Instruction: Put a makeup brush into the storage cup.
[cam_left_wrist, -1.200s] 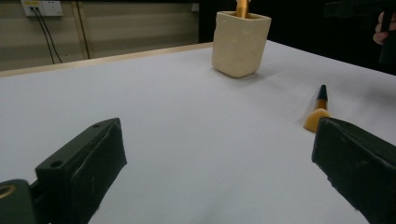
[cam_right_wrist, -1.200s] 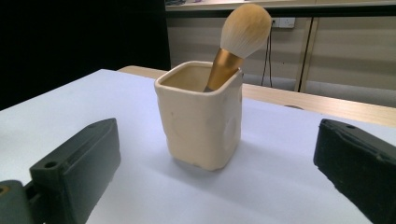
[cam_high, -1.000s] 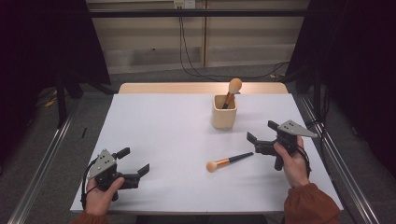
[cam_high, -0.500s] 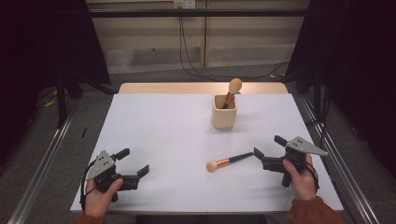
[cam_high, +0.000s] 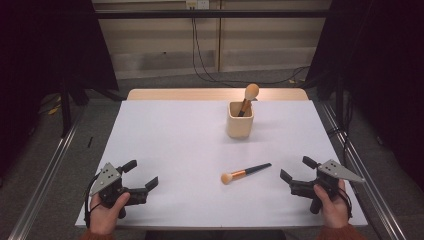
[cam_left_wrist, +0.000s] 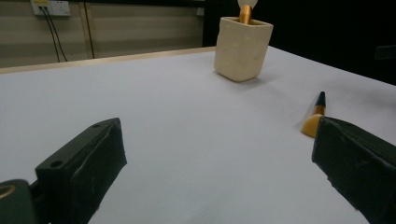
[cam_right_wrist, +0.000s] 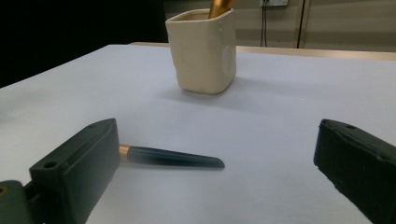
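The left gripper (cam_high: 141, 175) sat at the near left corner of the table (cam_high: 170, 135), held in the person's left hand (cam_high: 106, 214). Its jaws stood wide apart and held nothing; in the left gripper view they rose at either side with bare white tabletop between them. The right gripper (cam_high: 297, 170) sat near the near right corner, gripped by the right hand (cam_high: 332, 206), jaws likewise spread wide and empty, pointing toward the table's middle.

Just off the right gripper's jaws, toward the centre of the near edge, a makeup brush (cam_high: 245, 172) lay flat on the white surface. Its tan bristle head pointed toward the near left, its dark tapered handle toward the right gripper, with a gold band between head and handle. In the right gripper view the dark handle tip (cam_right_wrist: 173, 157) lay on the table between the jaws, part of it hidden behind the left-hand jaw; it touched neither jaw as far as could be seen. In the left gripper view the brush's tan head (cam_left_wrist: 310, 125) showed beside the right-hand jaw.

Farther back, right of the table's centre and nearer the far edge, stood a cream square cup (cam_high: 240, 120), upright. A second brush (cam_high: 248, 98) leaned inside it, round tan head up above the rim.
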